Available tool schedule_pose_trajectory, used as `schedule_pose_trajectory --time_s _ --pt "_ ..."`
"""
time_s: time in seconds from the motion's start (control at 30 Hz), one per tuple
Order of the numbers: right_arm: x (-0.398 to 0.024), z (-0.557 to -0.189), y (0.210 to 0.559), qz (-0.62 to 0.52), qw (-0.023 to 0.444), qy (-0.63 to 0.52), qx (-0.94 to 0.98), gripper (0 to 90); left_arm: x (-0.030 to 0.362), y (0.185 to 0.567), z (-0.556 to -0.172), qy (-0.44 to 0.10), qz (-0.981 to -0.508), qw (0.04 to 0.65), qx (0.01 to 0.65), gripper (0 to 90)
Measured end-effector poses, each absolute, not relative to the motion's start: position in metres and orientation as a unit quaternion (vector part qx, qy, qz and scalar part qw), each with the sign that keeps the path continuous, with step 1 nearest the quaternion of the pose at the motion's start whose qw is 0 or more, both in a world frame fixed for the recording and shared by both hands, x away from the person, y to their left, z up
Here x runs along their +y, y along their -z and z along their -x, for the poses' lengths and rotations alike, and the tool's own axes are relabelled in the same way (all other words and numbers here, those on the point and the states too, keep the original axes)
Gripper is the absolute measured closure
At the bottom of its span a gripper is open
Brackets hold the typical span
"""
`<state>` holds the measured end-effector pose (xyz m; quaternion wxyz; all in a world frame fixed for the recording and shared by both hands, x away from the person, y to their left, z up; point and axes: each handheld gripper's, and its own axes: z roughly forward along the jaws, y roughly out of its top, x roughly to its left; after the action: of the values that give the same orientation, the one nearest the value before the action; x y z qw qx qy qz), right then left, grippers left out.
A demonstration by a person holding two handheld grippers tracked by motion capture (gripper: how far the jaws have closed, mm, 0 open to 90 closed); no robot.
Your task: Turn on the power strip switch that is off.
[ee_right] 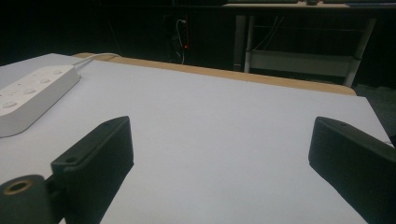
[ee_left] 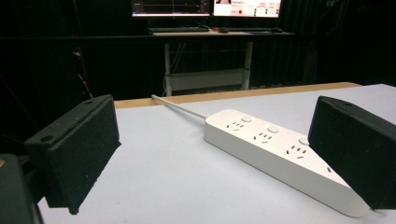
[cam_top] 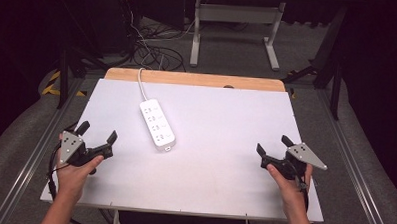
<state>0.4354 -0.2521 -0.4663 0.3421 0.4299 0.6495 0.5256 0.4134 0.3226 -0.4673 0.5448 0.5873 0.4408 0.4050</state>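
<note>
Both grippers — left (cam_top: 96,132), right (cam_top: 272,144) — rest with jaws spread wide, flanking the power strip (cam_top: 157,124).

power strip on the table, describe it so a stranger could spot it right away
On the white table, look left of the middle, toward the far edge. The power strip lies there at a slant, its cord running off over the wooden rim; it is a long white bar with a row of sockets.

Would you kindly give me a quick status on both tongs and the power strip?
Left tongs open, empty. Right tongs open, empty. Power strip flat on the table, untouched, cord trailing off the far edge. Nothing in the way.
</note>
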Motion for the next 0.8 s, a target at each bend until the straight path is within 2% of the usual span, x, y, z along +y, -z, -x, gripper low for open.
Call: schedule_pose_trajectory --time_s 0.33,0.43,0.53,0.63,0.8 --pt "-0.2549 -0.4325 0.4666 -0.433 0.344 -0.523 0.648 7.1 0.3229 0.4665 -0.416 -0.406 -0.579 0.551 0.443 3.3" --pt "-0.2552 -0.4312 0.4661 -0.432 0.346 -0.523 0.648 7.2 0.3227 0.4662 -0.4172 -0.416 -0.575 0.551 0.439 3.7" --pt "-0.2556 -0.4302 0.4662 -0.433 0.344 -0.525 0.647 7.1 0.3223 0.4627 -0.4173 -0.45 -0.575 0.539 0.421 5.3" --pt "-0.2561 -0.4302 0.4667 -0.434 0.342 -0.524 0.648 7.2 0.3237 0.4592 -0.4165 -0.454 -0.57 0.544 0.416 13.8" --pt "-0.2568 -0.4298 0.4664 -0.436 0.343 -0.527 0.644 7.3 0.3286 0.4593 -0.4149 -0.402 -0.601 0.547 0.423 50.7"
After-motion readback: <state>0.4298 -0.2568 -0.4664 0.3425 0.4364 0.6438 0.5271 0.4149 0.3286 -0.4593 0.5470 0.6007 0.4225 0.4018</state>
